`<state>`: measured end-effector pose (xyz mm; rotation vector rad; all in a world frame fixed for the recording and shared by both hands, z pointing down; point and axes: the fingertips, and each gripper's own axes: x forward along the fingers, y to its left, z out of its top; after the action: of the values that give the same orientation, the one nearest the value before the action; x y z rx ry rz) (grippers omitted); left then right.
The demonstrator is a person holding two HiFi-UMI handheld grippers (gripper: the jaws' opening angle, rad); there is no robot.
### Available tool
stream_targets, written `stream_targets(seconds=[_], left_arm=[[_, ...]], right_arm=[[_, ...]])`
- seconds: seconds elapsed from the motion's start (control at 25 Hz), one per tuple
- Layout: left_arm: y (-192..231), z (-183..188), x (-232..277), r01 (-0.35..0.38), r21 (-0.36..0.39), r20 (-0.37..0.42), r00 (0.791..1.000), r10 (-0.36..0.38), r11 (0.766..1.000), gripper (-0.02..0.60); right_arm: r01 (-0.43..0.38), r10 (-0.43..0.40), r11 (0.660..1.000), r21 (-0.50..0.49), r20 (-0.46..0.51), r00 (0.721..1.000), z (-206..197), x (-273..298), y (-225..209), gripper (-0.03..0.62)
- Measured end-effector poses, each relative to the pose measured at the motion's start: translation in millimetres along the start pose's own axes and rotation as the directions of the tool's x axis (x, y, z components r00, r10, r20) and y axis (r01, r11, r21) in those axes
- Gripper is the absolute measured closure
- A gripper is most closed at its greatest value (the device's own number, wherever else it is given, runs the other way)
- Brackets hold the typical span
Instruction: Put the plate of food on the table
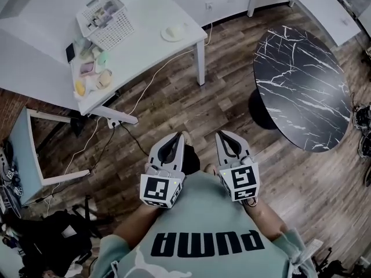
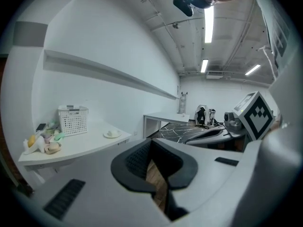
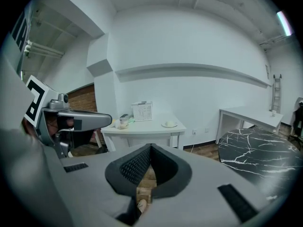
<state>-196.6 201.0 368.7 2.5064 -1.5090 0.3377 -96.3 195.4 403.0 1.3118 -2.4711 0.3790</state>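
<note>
- Down by your torso, left gripper (image 1: 175,141) and right gripper (image 1: 226,139) sit side by side over the wood floor (image 1: 174,103); tips point away from you
- left jaws closed tip to tip; nothing held; only floor shows through the gap behind the pads
- right jaws closed the same way; nothing held
- plate (image 1: 173,33) with a pale lump of food is on the white table (image 1: 145,51), near its right edge; well apart from both grippers
- basket (image 1: 106,21) on the same table, left of the plate; small items (image 1: 93,68) cluster at the near-left end
- black marble table (image 1: 301,80) stands at the right, apart from the white one
</note>
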Motion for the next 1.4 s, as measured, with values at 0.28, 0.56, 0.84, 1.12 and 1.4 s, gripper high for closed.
stream_targets(seconds=[0.28, 0.56, 0.84, 1.12, 1.4], left_arm=[[63, 9, 47, -0.001, -0.047, -0.005, 1.0, 0.001, 0.999, 0.575], [125, 27, 85, 0.021, -0.084, 0.013, 1.0, -0.02, 0.996, 0.575], [171, 47, 112, 0.061, -0.085, 0.057, 0.997, -0.056, 0.995, 0.575], [194, 51, 124, 0.068, -0.102, 0.053, 0.997, -0.062, 0.993, 0.575], [208, 48, 142, 0.032, -0.106, 0.024, 0.999, -0.03, 0.994, 0.575]], right_arm=[[0.005, -0.005, 1.0, -0.001, -0.058, 0.998, 22, 73, -12, 0.586], [0.043, -0.045, 0.999, -0.02, -0.07, 0.997, 64, 136, -22, 0.586], [0.094, -0.097, 0.995, -0.039, -0.059, 0.994, 97, 177, -25, 0.586], [0.107, -0.109, 0.994, -0.039, -0.056, 0.992, 113, 202, -26, 0.586], [0.073, -0.075, 0.997, -0.039, -0.064, 0.995, 118, 227, -37, 0.586]])
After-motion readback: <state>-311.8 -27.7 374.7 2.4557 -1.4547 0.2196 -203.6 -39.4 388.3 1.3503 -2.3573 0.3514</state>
